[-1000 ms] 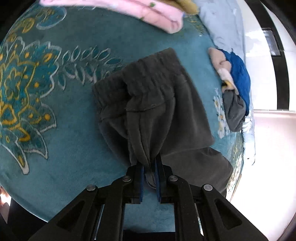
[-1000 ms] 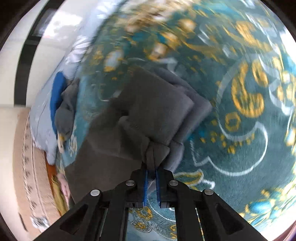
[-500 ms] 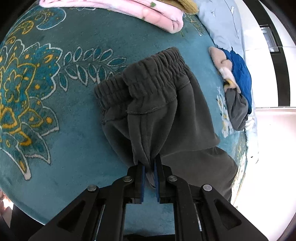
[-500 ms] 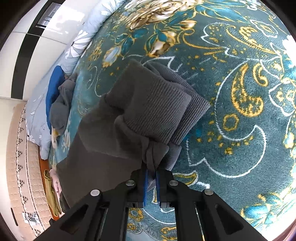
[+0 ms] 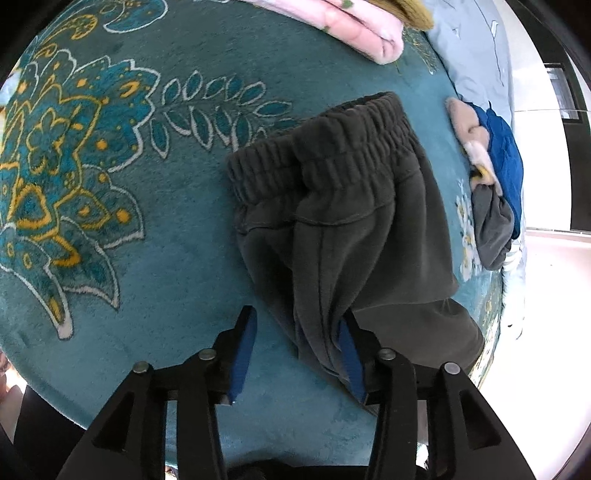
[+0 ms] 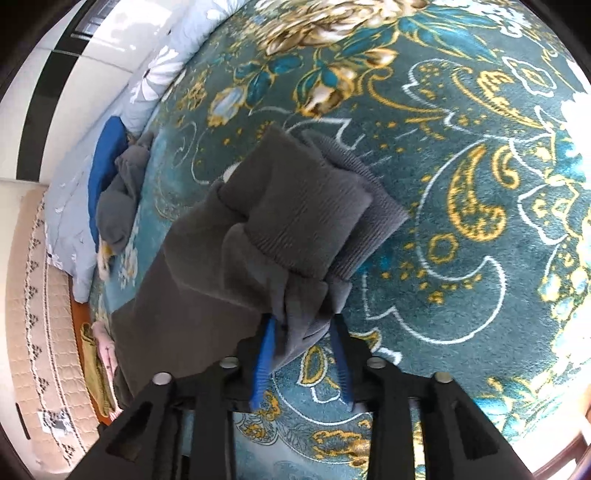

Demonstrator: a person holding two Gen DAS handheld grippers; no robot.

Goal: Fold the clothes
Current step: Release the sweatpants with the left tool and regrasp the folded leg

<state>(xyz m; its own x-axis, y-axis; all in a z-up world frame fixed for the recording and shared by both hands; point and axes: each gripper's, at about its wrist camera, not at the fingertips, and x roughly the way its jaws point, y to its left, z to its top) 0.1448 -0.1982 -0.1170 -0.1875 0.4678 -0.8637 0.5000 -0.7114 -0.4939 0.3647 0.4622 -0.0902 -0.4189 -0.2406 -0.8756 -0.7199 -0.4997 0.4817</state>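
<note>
In the left wrist view the left gripper (image 5: 293, 345) stands with its blue-padded jaws spread wide; a hanging ridge of the dark grey sweatpants (image 5: 343, 206) lies between them, leaning against the right-hand pad but pinched by nothing. The pants lie on the teal patterned blanket (image 5: 110, 206), elastic waistband (image 5: 325, 147) toward the far side, the body doubled over on itself. A folded pink garment (image 5: 354, 26) sits at the far edge and a heap of unfolded clothes (image 5: 491, 184) lies off to the right, well apart from the pants. In the right wrist view the right gripper (image 6: 303, 354) is likewise open, though less widely, and a bunch of grey fabric near the ribbed cuffs (image 6: 317, 225) droops between its pads without being squeezed. The cuffs are stacked one on the other over the leg fabric, so the fold seems laid down, and the step in hand reads as letting go of a finished fold. The next move probably calls for drawing both tools back and up cleanly so the loose ridges drop flat instead of dragging along, then either smoothing the bundle or taking hold at its ends for another fold, depending on how small it should end up
</note>
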